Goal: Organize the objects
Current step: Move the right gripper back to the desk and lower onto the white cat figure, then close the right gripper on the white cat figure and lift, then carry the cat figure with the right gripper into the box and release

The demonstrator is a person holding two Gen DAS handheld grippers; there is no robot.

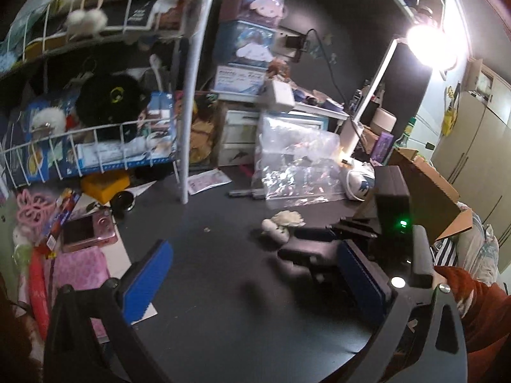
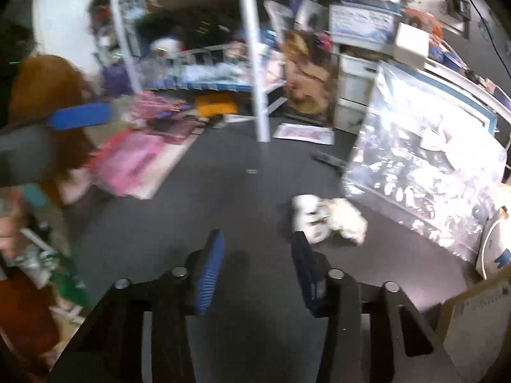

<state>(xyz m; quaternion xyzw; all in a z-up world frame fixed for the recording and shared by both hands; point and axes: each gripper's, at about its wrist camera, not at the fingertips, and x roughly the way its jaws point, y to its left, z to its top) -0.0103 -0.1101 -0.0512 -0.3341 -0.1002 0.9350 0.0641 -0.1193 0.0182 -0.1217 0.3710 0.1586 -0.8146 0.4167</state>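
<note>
A small white plush toy (image 1: 282,221) lies on the dark desk (image 1: 223,255), right of centre; it also shows in the right wrist view (image 2: 329,218), just beyond my right fingertip. My left gripper (image 1: 255,261) is open and empty above the desk, its blue pads wide apart. My right gripper (image 2: 255,249) is open and empty, low over the desk; its black body shows blurred in the left wrist view (image 1: 319,252), close beside the toy. My left gripper's blue pad (image 2: 80,116) shows at the left of the right wrist view.
A white wire rack (image 1: 95,146) full of plush toys and boxes stands at the back left. A pink camera (image 1: 87,229), pink cloth (image 1: 80,268) and yellow box (image 1: 105,185) lie below it. A clear plastic bag (image 1: 297,166), cardboard box (image 1: 428,191) and bright lamp (image 1: 428,41) sit right.
</note>
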